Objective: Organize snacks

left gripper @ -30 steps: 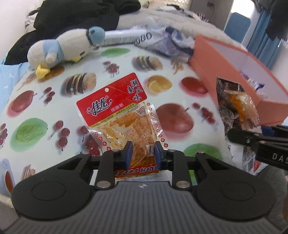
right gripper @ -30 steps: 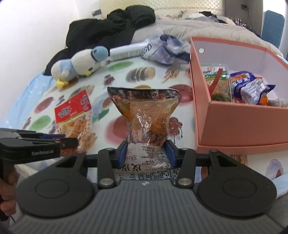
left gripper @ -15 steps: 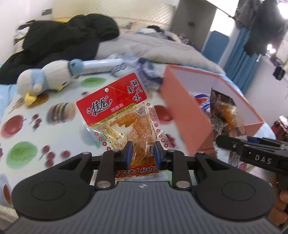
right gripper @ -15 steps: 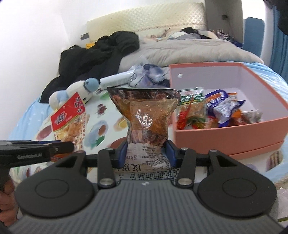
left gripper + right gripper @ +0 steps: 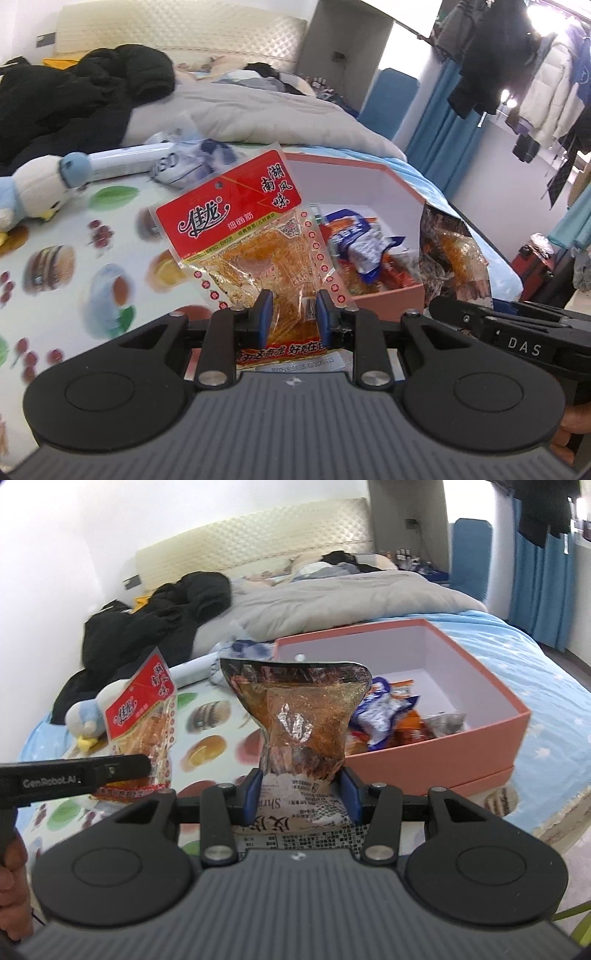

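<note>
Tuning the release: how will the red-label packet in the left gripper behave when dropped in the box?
Probably light and semi-stiff: the red-label packet stands upright above the left gripper, pinched only near its bottom. Its glossy film looks slippery. Flat, so it should land flat in the box, not roll.

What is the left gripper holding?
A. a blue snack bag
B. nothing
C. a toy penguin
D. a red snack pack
D: the left gripper pinches the bottom of the red snack pack, lifted off the table near the pink box.
</note>
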Available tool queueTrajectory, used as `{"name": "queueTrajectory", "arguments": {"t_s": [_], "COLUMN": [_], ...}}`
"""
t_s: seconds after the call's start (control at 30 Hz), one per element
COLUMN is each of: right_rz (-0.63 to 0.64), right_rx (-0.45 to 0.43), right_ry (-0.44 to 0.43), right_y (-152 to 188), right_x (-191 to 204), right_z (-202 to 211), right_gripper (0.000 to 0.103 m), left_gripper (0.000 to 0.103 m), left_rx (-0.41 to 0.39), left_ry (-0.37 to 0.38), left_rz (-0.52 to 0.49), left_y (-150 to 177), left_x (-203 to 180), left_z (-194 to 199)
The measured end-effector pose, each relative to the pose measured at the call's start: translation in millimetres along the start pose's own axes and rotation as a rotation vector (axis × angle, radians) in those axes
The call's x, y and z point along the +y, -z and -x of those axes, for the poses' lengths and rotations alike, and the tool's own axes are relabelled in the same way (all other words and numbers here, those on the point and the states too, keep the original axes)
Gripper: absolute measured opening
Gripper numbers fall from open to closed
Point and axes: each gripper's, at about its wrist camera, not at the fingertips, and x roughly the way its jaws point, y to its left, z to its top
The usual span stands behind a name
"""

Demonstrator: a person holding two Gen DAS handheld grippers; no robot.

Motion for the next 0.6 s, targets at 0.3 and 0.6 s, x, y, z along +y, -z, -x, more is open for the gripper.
{"name": "queueTrajectory", "arguments": {"t_s": [0.3, 0.6], "right_rz": [-0.036, -0.072], "right_rx": [-0.039, -0.052], "right_ry": [0.028, 0.016], "right_y": [-27, -57], "right_x": [-32, -56], "right_z": [-20, -59], "right_gripper": [0.048, 0.048], "left_gripper": [0.029, 0.029], "left_rx": [0.009, 0.034], "left_ry": [0.034, 0.041], "left_rz": [-0.028, -0.042], "left_y": [-36, -78], "left_x": [-21, -35], "left_z": [-50, -116]}}
